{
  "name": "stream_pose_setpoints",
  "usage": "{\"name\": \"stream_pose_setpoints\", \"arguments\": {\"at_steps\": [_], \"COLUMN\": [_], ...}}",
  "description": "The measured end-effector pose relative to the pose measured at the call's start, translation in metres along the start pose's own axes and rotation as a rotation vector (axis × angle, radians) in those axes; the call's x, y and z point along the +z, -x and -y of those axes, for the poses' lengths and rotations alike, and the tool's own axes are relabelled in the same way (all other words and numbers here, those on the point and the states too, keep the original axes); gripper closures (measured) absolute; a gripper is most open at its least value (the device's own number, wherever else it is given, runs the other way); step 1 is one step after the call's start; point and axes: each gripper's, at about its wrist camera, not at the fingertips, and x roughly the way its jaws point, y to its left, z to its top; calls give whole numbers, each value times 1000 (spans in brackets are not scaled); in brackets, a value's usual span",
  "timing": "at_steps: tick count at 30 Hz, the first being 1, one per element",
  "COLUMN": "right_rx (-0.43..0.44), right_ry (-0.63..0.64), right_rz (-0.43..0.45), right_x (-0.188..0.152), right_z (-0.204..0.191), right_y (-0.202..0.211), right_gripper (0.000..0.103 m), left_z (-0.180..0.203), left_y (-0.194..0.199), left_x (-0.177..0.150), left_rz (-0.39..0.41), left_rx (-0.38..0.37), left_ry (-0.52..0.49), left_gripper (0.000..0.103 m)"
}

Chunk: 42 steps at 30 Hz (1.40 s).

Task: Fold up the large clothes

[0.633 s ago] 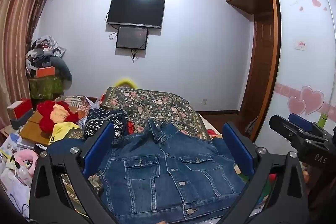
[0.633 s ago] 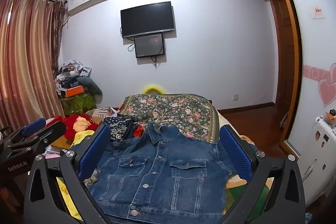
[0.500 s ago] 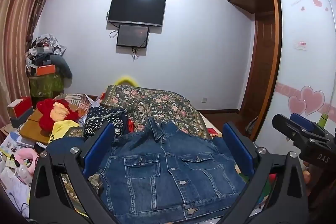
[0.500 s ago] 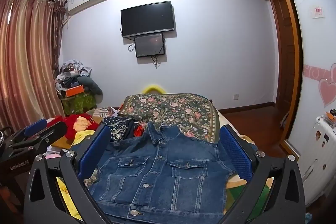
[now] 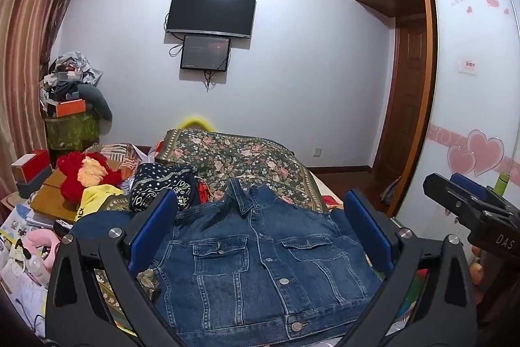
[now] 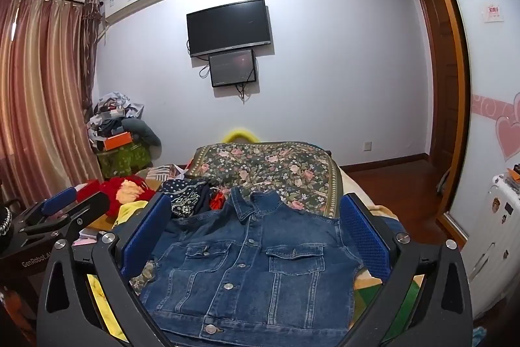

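We have the denim jacket [image 5: 260, 262] lying front-up and buttoned on the near end of the bed [image 5: 302, 184], collar toward the far wall and hem toward us, with its sleeves seemingly tucked behind the body, so it reads as a neat rectangle ready for the next fold. Our left tool [image 5: 260, 233] hangs above it with its blue pads spread wide on either side of the chest pockets, gripping nothing; our right tool [image 6: 256, 236] is equally wide open and empty, framing the same garment from slightly further right. We judge both are held high and level like this to take in the whole jacket before choosing where to pinch, probably the hem corners or the shoulders. The floral blanket [image 6: 269, 168] lies beyond the collar, leaving room to fold upward. To the left, a patterned dark cloth [image 5: 162, 187] and red knitwear [image 5: 84, 174] crowd the jacket's edge and could snag a careless grab
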Motion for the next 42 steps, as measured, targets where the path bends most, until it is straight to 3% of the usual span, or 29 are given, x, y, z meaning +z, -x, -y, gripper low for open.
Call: {"name": "stream_pose_setpoints", "arguments": {"at_steps": [42], "right_rx": [6], "right_ry": [9], "right_rz": [-4], "right_x": [2], "right_z": [-2], "right_y": [1], "right_gripper": [0], "left_z": [0], "left_y": [-4], "left_x": [1], "left_rz": [3], "left_rx": [-1], "left_ry": [-2], "left_gripper": [0]}}
